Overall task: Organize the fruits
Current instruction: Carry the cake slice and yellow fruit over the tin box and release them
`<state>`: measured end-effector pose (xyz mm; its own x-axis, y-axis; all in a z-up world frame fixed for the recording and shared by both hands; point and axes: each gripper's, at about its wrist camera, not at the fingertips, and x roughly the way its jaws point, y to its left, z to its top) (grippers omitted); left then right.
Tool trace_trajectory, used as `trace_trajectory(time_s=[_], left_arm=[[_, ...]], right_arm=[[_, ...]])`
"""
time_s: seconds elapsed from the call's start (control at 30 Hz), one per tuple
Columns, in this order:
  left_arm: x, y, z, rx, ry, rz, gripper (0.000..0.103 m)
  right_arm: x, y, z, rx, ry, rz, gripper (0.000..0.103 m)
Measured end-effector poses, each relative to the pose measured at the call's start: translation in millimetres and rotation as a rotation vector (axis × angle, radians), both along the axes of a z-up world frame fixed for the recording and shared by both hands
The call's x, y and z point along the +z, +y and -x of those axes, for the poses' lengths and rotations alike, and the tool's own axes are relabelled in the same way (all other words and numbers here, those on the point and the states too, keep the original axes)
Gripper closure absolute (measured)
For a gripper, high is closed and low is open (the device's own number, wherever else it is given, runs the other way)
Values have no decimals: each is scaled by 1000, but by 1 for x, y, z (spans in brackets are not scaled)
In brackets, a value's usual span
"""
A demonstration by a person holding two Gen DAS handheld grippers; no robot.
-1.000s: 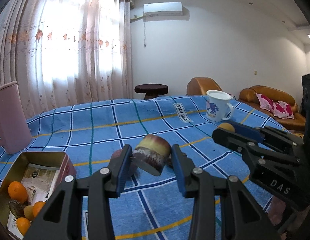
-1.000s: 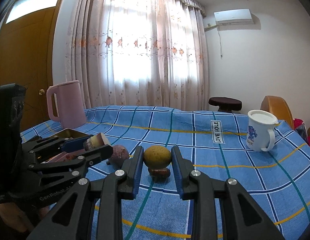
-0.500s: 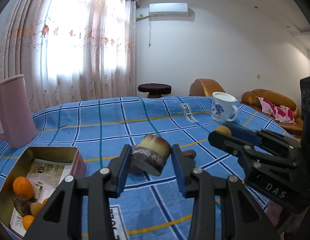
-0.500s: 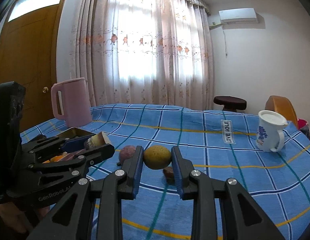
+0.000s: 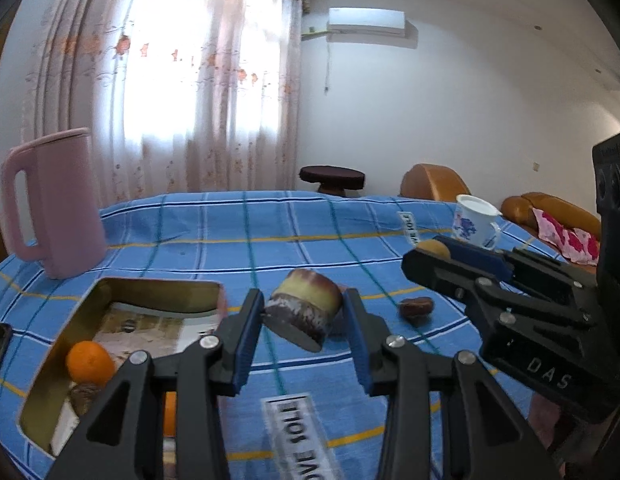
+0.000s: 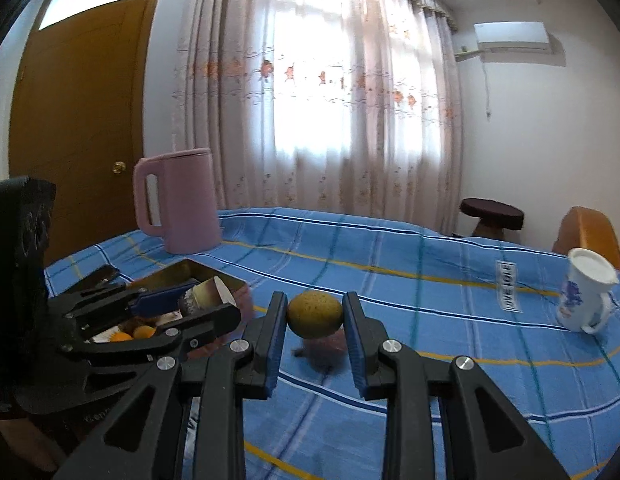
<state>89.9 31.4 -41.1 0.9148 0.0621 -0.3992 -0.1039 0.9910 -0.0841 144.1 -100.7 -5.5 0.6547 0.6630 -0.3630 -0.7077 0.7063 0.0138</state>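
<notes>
My left gripper is shut on a short cut piece of sugarcane with a purple rind and pale cut end, held above the blue checked cloth just right of the gold tin. The tin holds an orange and several other fruits. My right gripper is shut on a round yellow-brown fruit; it also shows at the right of the left wrist view, its fruit peeking out. A dark date lies on the cloth. A blurred reddish fruit sits under the right gripper.
A pink jug stands at the table's back left, behind the tin. A white cup with blue print stands at the far right. Printed labels lie on the cloth. A dark stool and orange sofa stand beyond the table.
Both grippers have swung left across the table with their fruits still held. The tin and pink jug have come further into view; the cup has slid rightward.
</notes>
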Motion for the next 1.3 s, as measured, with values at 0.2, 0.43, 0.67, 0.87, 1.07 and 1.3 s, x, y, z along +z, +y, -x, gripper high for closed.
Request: trace_trajectory(time_s=[0.2,0.43,0.67,0.87,1.07,1.3], left_arm=[[2,31,15,71,9,-1,61],[-5,79,36,178,38,17,61],[-17,115,56,250,88,37,61],[-29,126,68,262,120,45,61],[-36,124,68,266,146,34,60],[-24,116,73,283,100,22,31]], right_arm=[[6,43,8,84,-8,16,73],[-1,97,19,187,21,49,73],[-25,139,28,262,70,113,73],[-37,151,31,287,107,157,73],[-42,159,31,318,142,185,73],[-38,144,30,300,155,158,58]])
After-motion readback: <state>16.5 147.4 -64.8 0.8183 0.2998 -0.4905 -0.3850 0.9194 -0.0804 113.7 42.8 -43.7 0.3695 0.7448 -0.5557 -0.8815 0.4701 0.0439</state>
